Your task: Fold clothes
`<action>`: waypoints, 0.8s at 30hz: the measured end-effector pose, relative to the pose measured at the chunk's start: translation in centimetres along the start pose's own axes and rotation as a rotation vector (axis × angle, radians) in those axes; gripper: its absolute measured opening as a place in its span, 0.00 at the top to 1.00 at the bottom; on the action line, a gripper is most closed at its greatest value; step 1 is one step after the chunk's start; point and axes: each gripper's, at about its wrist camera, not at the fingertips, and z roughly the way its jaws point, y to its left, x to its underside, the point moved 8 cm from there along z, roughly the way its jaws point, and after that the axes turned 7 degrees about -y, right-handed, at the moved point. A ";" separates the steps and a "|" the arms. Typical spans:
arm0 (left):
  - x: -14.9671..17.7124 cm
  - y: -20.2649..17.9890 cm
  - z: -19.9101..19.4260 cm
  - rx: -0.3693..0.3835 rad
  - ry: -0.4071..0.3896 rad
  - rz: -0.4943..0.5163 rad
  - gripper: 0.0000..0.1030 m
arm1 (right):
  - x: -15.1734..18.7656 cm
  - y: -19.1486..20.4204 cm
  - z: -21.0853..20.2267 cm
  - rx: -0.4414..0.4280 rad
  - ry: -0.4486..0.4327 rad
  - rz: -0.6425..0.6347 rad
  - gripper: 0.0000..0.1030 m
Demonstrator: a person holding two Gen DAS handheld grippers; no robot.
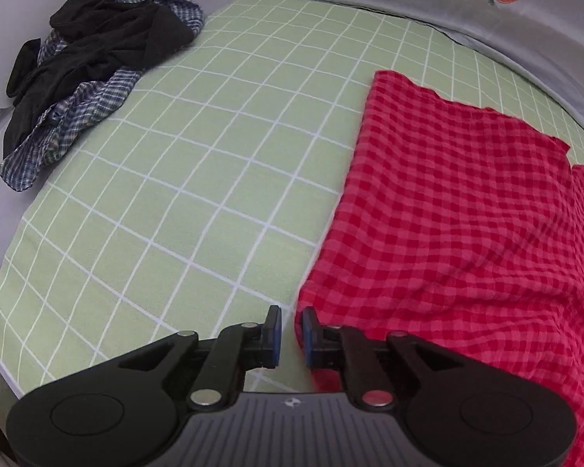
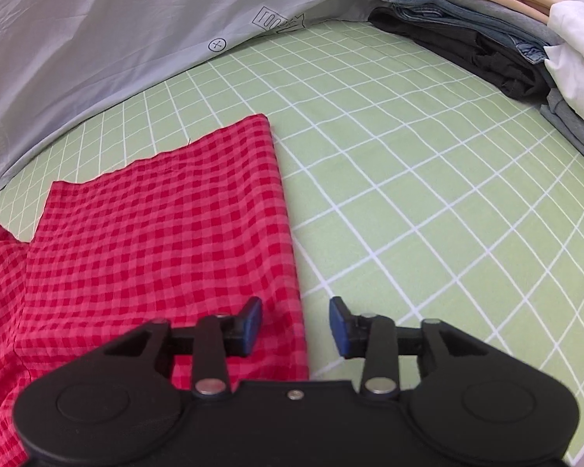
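At the far left corner of the green checked sheet [image 1: 198,179] we see a loose heap: a black garment [image 1: 97,50] lying crumpled on top of a blue plaid shirt [image 1: 78,116], part of it spilling off the sheet's left edge onto a pale surface. The middle of the sheet lies bare between that heap and the red gingham cloth [image 1: 467,214], which is spread flat toward the right side, its straight left edge running from the far side down to the near edge.

Our left gripper [image 1: 291,334] points down at the near end of that left edge. Its jaws stand only a little apart, and no cloth sits between the blue pads [image 1: 277,330]; the right pad is just beside the cloth's edge, though the blur there makes it hard to say whether it touches.

In the right wrist view the same red cloth [image 2: 155,225] shows its right edge, and our right gripper [image 2: 296,323] straddles that edge near the sheet's near side, jaws about half open, gripping nothing.

Along the far edge a grey bedcover [image 2: 97,39] with small prints rises. At the far right corner sits a stack of folded clothes [image 2: 506,39]: grey, beige, denim, black and white.
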 end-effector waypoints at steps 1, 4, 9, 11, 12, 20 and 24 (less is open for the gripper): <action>-0.9 0.2 -0.2 0.005 -0.025 -0.017 0.77 | -0.6 0.2 0.2 -0.004 -0.013 -0.006 0.52; -3.8 -0.8 0.3 0.028 -0.084 -0.019 0.67 | -2.3 1.1 1.7 -0.022 -0.021 -0.024 0.49; -7.7 -4.4 3.9 0.018 -0.100 0.093 0.61 | -5.4 3.5 4.5 -0.032 -0.047 -0.094 0.47; -8.8 -5.9 5.6 0.017 -0.088 0.109 0.61 | -6.5 5.4 5.3 -0.067 -0.069 -0.129 0.47; -9.2 -6.5 6.4 0.013 -0.080 0.115 0.61 | -6.8 6.5 5.8 -0.087 -0.072 -0.146 0.48; -11.3 -9.6 9.2 -0.046 -0.111 0.175 0.60 | -4.6 19.9 7.4 -0.403 -0.041 -0.341 0.63; -11.5 -9.8 9.2 -0.044 -0.115 0.174 0.60 | -2.8 25.4 6.4 -0.538 -0.047 -0.454 0.63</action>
